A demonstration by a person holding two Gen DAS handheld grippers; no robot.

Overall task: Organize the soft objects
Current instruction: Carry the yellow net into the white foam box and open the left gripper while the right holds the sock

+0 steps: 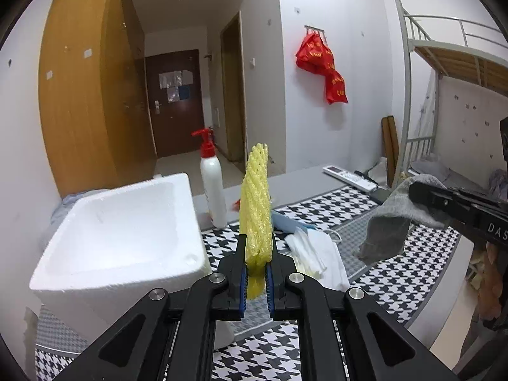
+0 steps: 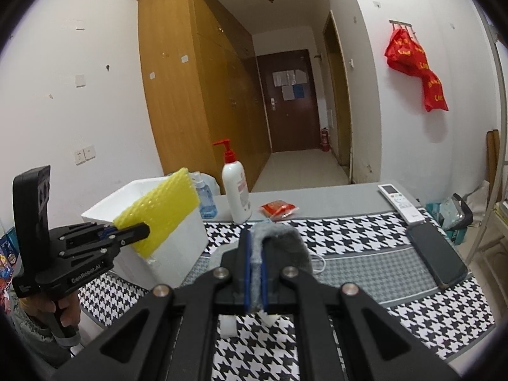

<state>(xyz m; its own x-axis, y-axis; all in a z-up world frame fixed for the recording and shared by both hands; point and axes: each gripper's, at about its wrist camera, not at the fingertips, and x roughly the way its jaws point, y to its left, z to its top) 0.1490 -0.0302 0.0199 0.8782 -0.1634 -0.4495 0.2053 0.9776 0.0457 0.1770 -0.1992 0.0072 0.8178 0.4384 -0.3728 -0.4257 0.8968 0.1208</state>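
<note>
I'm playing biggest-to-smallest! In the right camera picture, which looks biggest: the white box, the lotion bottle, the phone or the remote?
1. White box
2. Phone and lotion bottle: too alike to rank, and the phone lies nearer the camera
3. Remote

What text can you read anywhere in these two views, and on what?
"GenRobot.AI": side of the black left gripper, right wrist view.
"DAS", cut off: side of the black right gripper, left wrist view.
Yellow characters on the red hanging bags: blurred.
White pump bottle's pink label: too small.
</note>
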